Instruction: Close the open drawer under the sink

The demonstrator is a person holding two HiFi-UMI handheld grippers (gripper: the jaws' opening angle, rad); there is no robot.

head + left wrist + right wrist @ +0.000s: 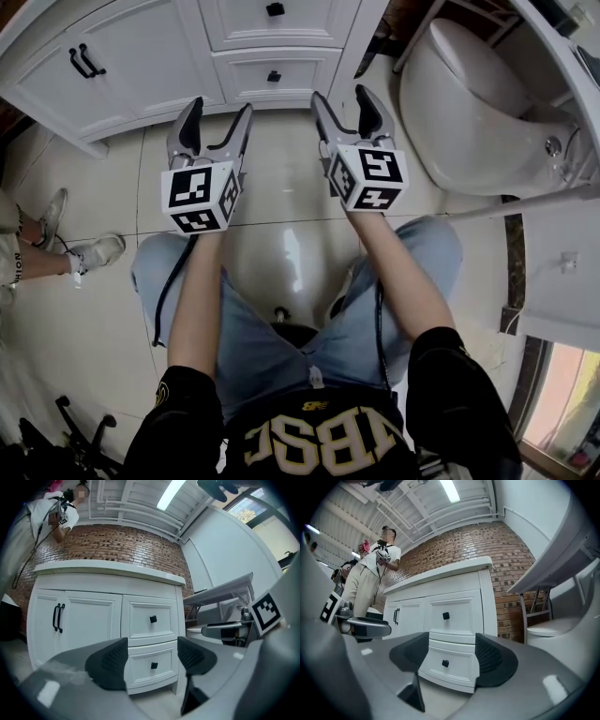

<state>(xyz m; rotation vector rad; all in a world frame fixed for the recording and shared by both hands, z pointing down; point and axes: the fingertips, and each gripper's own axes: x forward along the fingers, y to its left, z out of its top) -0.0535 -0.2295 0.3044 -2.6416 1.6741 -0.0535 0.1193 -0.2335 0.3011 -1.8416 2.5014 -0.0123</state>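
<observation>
Both my tongs stand spread with nothing between them: left gripper (221, 105), right gripper (341, 94). The lower drawer (272, 75) sits at twelve o'clock; I can't tell if it's fully in. My shirt lettering (319, 441) is upside down and partly cut off.

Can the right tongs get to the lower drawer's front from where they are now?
Probably yes. The right tongs are open and empty, aimed at the lower drawer, with only bare floor between them. The toilet stands off to the side, clear of that path.
</observation>
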